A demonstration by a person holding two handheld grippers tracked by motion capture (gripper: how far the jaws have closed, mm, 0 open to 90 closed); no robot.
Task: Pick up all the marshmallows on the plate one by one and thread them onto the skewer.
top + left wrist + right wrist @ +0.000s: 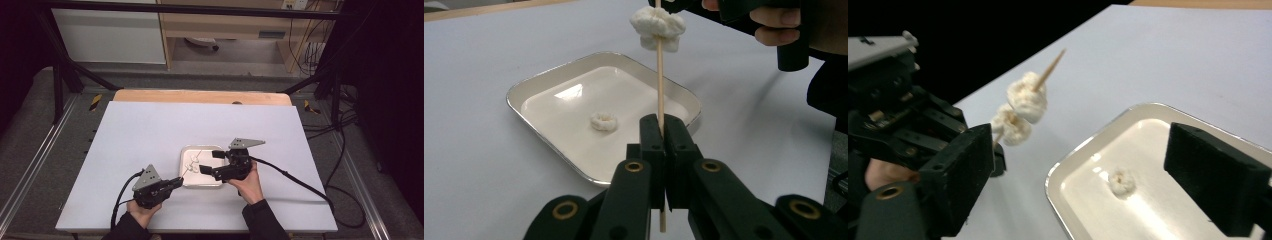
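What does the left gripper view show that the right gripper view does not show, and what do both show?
Left gripper view: the left gripper with its jaws shut on the lower part of the wooden skewer, and fingers of the person's right hand at the top.

Right gripper view: the right gripper with its jaws wide apart and nothing between them, and the skewer's pointed tip.

Both: two white pieces threaded on the skewer, and the white tray with one loose white piece in it.
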